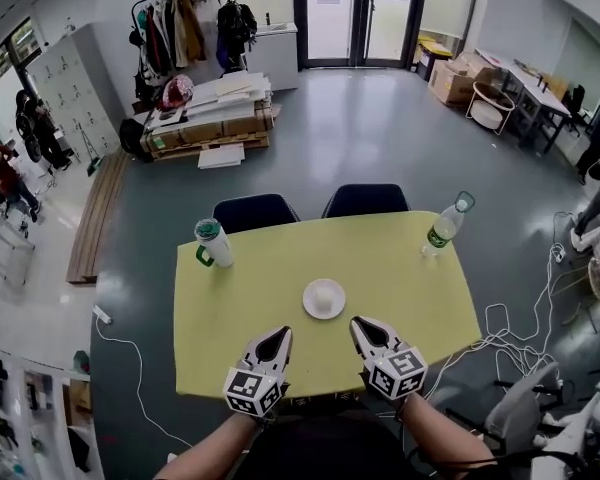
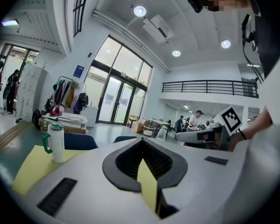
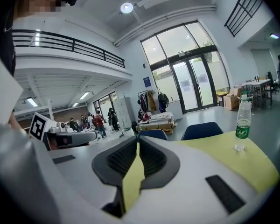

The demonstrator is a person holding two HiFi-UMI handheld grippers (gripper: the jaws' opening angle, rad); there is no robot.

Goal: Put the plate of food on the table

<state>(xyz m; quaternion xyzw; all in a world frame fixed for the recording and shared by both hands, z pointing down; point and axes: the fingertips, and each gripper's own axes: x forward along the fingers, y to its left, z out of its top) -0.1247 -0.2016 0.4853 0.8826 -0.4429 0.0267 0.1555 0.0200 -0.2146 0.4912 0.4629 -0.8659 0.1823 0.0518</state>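
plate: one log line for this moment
plate on table, untouched | left claw shut, empty | right claw shut, empty | mug left, bottle right

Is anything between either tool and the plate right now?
Nothing visible. The plate lies on bare table just ahead of the left tool and right tool; the mug and bottle stand well off toward the far corners.

Head view steeply down; gripper views low, forward; all share table (image 1: 270, 278).
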